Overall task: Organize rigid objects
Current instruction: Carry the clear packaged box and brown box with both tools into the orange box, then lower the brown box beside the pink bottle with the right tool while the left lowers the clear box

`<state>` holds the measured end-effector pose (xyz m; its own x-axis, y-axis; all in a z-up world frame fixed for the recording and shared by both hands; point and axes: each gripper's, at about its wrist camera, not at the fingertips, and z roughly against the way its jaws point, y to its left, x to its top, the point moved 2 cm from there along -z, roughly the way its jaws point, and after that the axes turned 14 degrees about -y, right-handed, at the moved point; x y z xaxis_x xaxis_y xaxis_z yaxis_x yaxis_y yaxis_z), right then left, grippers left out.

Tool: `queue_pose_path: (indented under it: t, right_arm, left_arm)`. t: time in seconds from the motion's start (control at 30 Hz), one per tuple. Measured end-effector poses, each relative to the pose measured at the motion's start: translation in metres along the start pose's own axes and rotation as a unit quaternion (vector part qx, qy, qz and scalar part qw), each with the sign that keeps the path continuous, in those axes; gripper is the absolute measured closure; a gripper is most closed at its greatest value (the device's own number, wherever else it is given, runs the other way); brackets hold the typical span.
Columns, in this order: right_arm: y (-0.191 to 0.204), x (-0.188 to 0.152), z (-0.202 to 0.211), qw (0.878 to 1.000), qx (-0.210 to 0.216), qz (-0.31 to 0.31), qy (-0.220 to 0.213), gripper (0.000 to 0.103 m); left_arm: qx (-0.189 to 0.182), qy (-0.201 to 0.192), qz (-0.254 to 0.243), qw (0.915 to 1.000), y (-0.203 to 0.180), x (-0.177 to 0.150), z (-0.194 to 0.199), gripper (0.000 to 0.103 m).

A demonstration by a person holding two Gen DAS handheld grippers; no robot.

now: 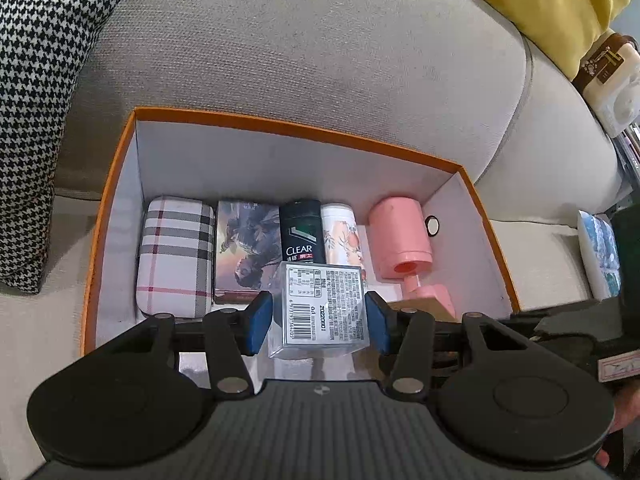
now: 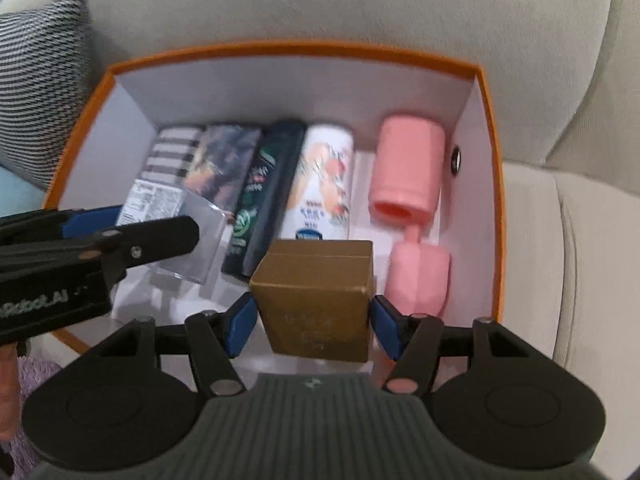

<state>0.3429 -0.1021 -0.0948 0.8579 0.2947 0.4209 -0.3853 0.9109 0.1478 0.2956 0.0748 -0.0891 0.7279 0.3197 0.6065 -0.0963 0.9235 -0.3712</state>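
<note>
Clear box (image 1: 320, 312): held over the orange box's (image 1: 108, 184) near edge, left gripper (image 1: 318, 320) clamped on its sides; likely light, slick, stiff. Gold box (image 2: 316, 300): beside it, right gripper (image 2: 312, 320) closed on its flat sides; probably light, rigid card.

Free floor behind packed box (image 1: 304, 124) row

Grey sofa (image 1: 320, 60); houndstooth cushion (image 1: 36, 120) left, yellow cushion (image 1: 552, 4) right.
</note>
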Motion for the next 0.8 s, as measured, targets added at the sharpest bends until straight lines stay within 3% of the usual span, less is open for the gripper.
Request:
queue_pose_path:
  t: [0.2, 0.5, 0.8]
  right_arm:
    - [-0.003, -0.004, -0.014, 0.999, -0.011, -0.018, 0.033, 0.040]
    - [-0.014, 0.002, -0.019, 0.998, 0.002, -0.038, 0.047, 0.041]
    - [-0.009, 0.007, -0.008, 1.000, 0.004, 0.005, 0.026, 0.039]
  left_arm:
    - [0.000, 0.001, 0.004, 1.0000, 0.004, 0.000, -0.001, 0.046]
    - [-0.001, 0.004, 0.007, 1.0000, 0.005, -0.002, -0.005, 0.046]
    - [-0.005, 0.016, 0.003, 0.9999, 0.003, -0.005, -0.008, 0.046]
